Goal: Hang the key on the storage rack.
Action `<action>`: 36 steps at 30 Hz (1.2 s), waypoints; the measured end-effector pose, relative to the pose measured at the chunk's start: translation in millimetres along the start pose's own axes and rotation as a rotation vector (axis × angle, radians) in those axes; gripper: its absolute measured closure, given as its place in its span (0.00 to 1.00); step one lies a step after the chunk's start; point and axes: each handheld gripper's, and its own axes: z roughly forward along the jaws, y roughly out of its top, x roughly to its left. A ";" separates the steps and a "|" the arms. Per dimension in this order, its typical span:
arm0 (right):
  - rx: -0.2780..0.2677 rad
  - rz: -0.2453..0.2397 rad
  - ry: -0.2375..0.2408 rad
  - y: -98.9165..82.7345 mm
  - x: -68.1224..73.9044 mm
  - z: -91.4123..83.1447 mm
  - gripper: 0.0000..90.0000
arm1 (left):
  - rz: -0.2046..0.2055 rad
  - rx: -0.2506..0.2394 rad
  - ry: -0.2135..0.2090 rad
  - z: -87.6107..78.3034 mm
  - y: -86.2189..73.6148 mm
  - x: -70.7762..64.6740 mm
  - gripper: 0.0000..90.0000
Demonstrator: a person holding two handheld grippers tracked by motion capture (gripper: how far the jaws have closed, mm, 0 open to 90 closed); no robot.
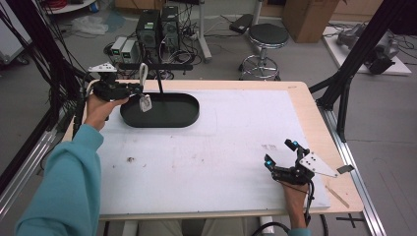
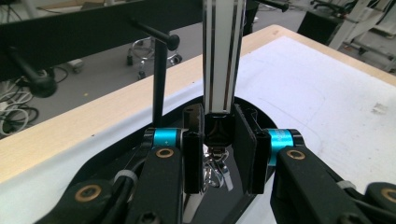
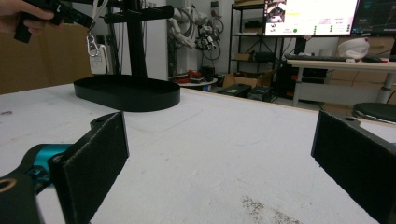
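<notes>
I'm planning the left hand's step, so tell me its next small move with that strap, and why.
Probably carry the strap sideways until its loop can slip over a peg of the black stand. The left gripper is shut on the strap's dark end, with the clip and white tag dangling above the stand's oval tray, not yet hung. The right gripper rests open on the table, far off.

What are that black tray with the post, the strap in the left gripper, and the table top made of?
Tray: probably painted metal; thin, even rim, matt black.
Post: looks the same, a slim matt black rod.
Strap: seemingly woven fabric, white with dark stripes, ending in a shiny metal clip; the left gripper clamps it.
Table: pale wood at the edge, under a white, slightly scuffed sheet, possibly foam or plastic.
</notes>
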 end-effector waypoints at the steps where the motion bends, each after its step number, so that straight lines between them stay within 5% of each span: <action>1: -0.001 -0.001 -0.001 0.0 0.1 0.0 0.04 | -0.007 -0.001 -0.003 1.4 -0.8 0.7 0.82; 15: 0.004 -0.002 -0.001 0.0 0.6 -0.4 0.04 | -0.034 0.014 -0.018 9.3 -7.8 10.2 0.82; 36: 0.002 -0.001 -0.002 -0.1 0.8 -0.5 0.04 | -0.105 -0.019 0.012 15.6 -15.8 23.1 0.82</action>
